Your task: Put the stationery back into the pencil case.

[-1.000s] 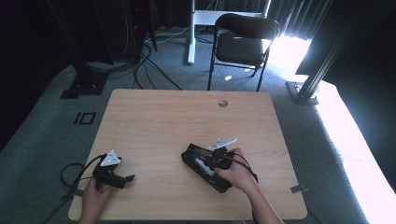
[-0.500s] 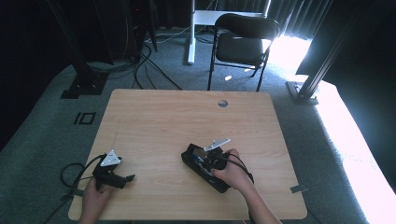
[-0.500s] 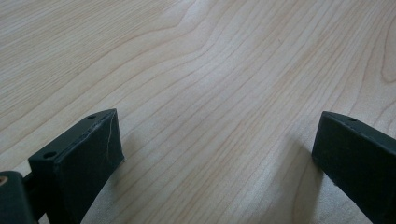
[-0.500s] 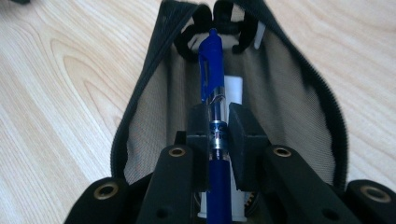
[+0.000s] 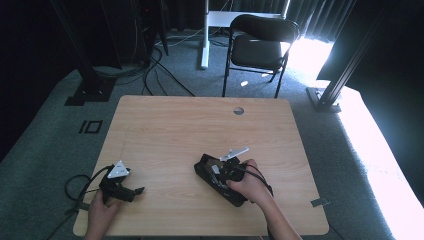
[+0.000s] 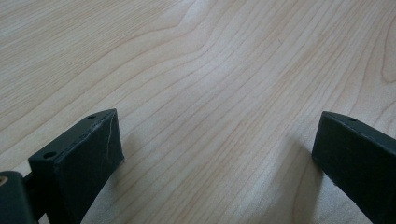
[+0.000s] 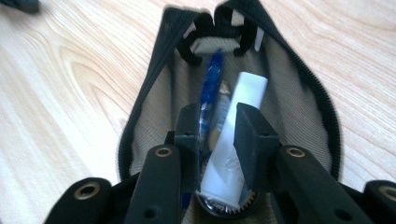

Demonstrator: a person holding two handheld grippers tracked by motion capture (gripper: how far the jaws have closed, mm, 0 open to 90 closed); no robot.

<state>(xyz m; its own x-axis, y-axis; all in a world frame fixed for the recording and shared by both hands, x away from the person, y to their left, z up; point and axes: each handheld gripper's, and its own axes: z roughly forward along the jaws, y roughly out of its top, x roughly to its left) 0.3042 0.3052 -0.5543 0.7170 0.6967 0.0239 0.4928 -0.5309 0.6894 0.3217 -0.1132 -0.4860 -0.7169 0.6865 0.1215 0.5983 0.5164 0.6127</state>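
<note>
A black zip pouch [image 5: 204, 171] lies open on the wooden table [image 5: 200, 125], right of centre near the front. My right gripper [image 5: 221, 175] reaches into it. In the right gripper view the pouch [image 7: 299, 93] holds a blue pen [image 7: 212, 79] and a white tube [image 7: 250, 91]. The right gripper [image 7: 218, 114] has both between its jaws, touching the pads; the jaws have just been opening slightly. My left gripper [image 5: 136, 191] rests on the table at the front left. Its jaws stand wide apart [image 6: 217, 149] over bare wood.
A cable hole [image 5: 238, 110] sits near the table's far edge. A black chair [image 5: 260, 47] stands beyond the table. Cables trail off the table's left front corner [image 5: 75, 187].
</note>
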